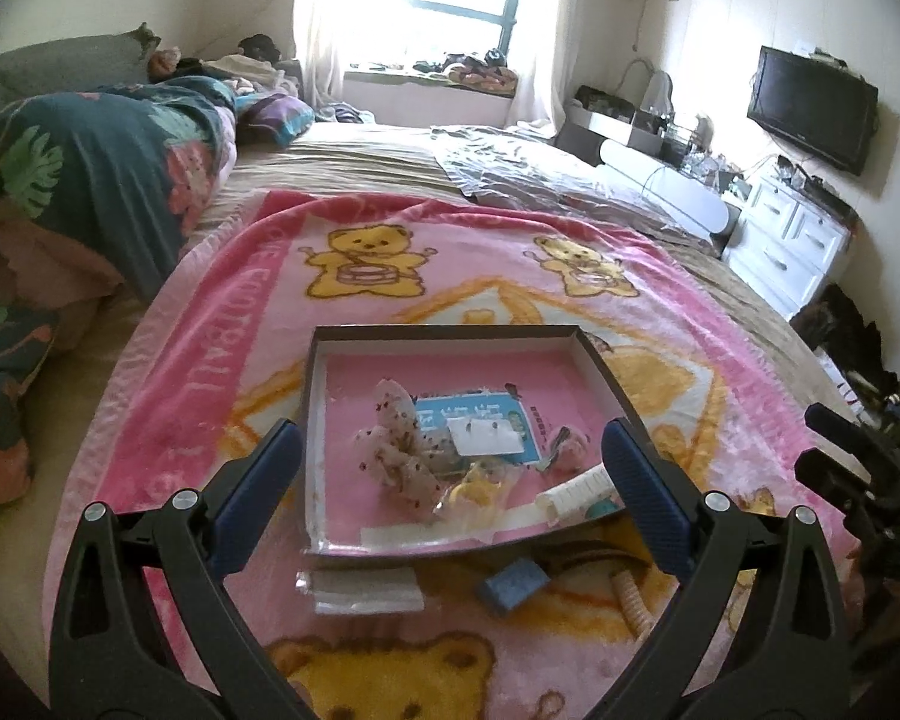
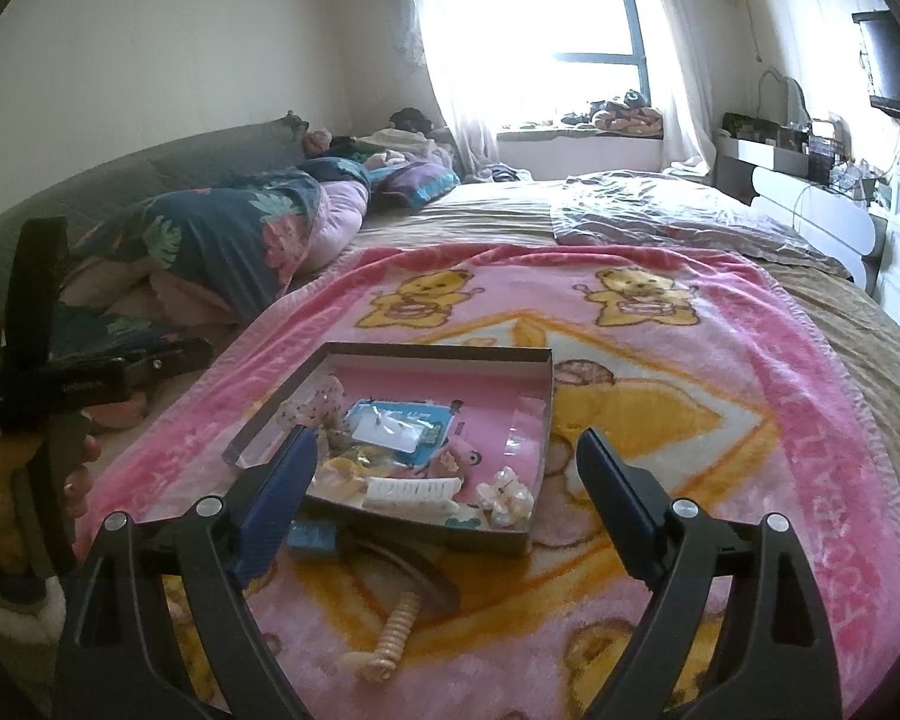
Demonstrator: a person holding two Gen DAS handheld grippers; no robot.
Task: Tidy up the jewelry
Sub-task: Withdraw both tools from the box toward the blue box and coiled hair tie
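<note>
A shallow open box (image 1: 450, 333) (image 2: 390, 351) with a pink floor lies on the pink bear blanket. Inside are a blue card (image 1: 510, 420) (image 2: 426, 420), a clear speckled bag (image 1: 399, 438), a white comb clip (image 1: 576, 489) (image 2: 411, 489) and a pearl hair piece (image 2: 507, 495). In front of the box lie a blue square item (image 1: 513, 585) (image 2: 312, 534), a cream spiral clip (image 2: 393, 636) (image 1: 630, 597), a dark hairband (image 2: 414, 564) and a clear packet (image 1: 366, 591). My left gripper (image 1: 450, 486) is open and empty over the box. My right gripper (image 2: 444, 498) is open and empty over the box's near edge.
The pink blanket (image 1: 210, 360) (image 2: 750, 390) covers a bed. A floral quilt (image 1: 108, 174) is heaped at left. A white dresser (image 1: 792, 234) and TV (image 1: 810, 108) stand at right. The right gripper's body shows in the left view (image 1: 858, 480); the left one shows in the right view (image 2: 36, 372).
</note>
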